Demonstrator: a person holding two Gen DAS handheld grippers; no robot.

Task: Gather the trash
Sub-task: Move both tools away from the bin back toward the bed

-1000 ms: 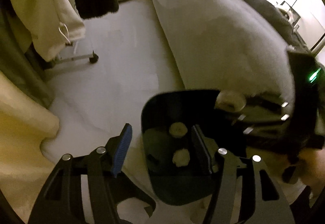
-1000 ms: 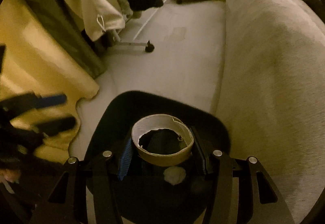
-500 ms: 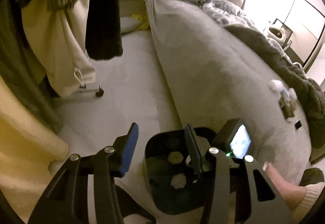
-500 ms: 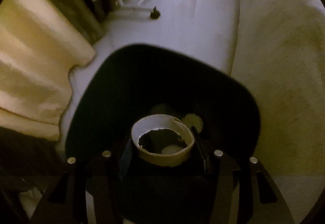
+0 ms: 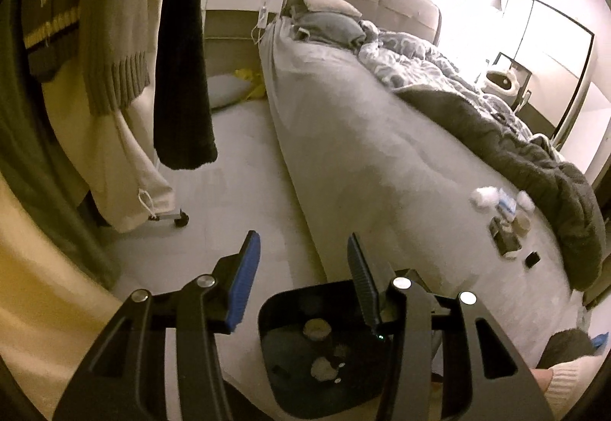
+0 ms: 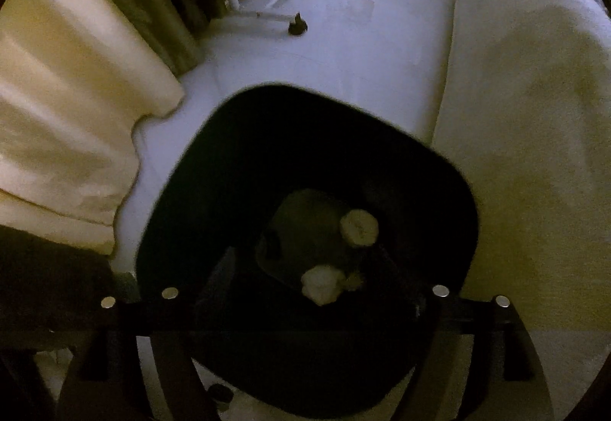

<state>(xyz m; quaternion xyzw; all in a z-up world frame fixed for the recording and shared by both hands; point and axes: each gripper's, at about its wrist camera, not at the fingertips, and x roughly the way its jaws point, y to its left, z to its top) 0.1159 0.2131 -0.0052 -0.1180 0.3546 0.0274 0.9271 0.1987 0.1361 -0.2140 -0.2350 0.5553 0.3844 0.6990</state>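
The black trash bin [image 6: 305,161] on the floor already holds some pale pieces, one a crumpled wad [image 6: 320,284]. More trash [image 5: 504,209] lies on the bed [image 5: 382,154] at 3 o'clock. Both the left gripper [image 5: 303,270] and the right gripper [image 6: 305,276] are wide and hold nothing.

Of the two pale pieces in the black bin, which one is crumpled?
The white wad, nearer the camera; the other piece is a smooth round disc.
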